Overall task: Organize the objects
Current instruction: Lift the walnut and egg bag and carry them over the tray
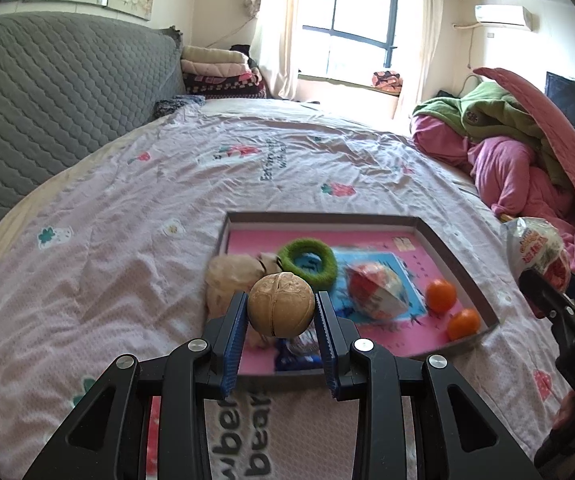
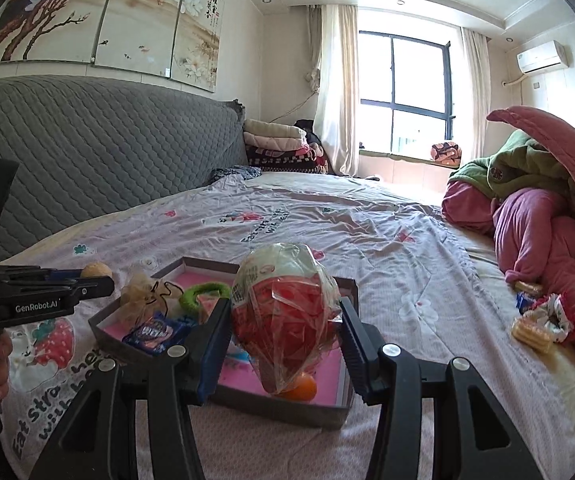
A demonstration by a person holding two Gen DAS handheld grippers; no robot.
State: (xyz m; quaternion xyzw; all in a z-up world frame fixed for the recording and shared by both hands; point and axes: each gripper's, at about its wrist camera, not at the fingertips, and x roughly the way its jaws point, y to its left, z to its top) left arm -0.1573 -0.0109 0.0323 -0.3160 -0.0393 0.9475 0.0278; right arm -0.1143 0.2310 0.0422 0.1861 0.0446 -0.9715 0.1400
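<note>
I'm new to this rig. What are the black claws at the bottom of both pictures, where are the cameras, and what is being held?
No robot: a person carries a hand-held gripper in each hand, with a camera on each looking along its fingers. The left hand-held gripper grips a tan ball; the right hand-held gripper grips a plastic-wrapped bag. Both are over a shallow tray on the bed, holding a green ring, two oranges and snack packets.
</note>
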